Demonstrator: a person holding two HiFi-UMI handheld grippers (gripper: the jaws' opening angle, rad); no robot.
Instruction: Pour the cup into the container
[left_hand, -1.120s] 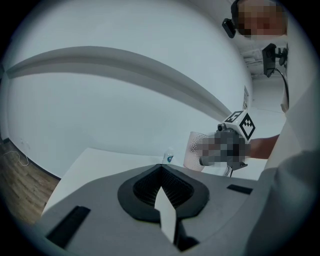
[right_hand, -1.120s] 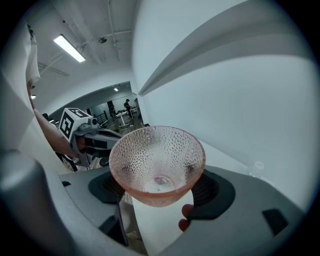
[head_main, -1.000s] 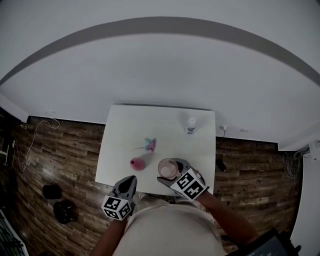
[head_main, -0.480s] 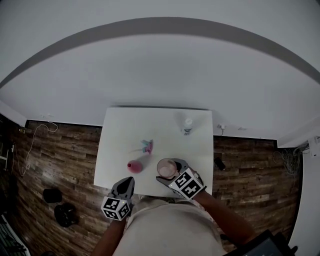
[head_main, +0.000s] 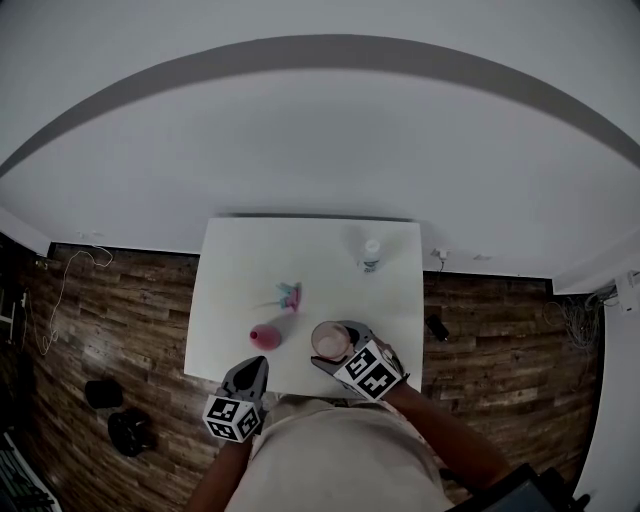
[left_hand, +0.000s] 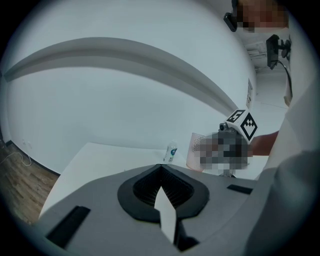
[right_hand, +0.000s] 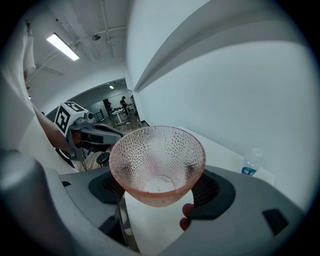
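Table: the white table (head_main: 240, 262) has a wood floor (head_main: 120, 310) on its left and right and a pale wall (head_main: 320, 130) behind it.
Right gripper: the right gripper (head_main: 335, 350) pinches the cup (head_main: 329, 340). One jaw is on each side of the cup, low on its wall.
Where the cup is: it is over the front part of the table, a bit right of the middle and near the front edge.
Which way the cup points: from the head view its mouth is a round ring that faces up. So its long line runs about up and down, with the wide end on top and the small bottom below. I cannot tell what is inside.
Cup look: it is pink see-through glass with little bumps all over.
Left gripper: the left gripper (head_main: 256, 364) has its jaws pressed together with nothing in them. It sits at the front edge, with its tip just over the table.
Pink container: the pink container (head_main: 264, 337) is on the table, near the cup's left side but apart from it. It is just past the left gripper's tip.
Other things: a small clear bottle (head_main: 371, 254) stands near the back right corner. A pink and teal thing (head_main: 290, 296) lies near the middle.
Open room: the back left of the table is bare. The stretch between the cup and the bottle is bare too.
Tight spots: the cup is close to the front edge.
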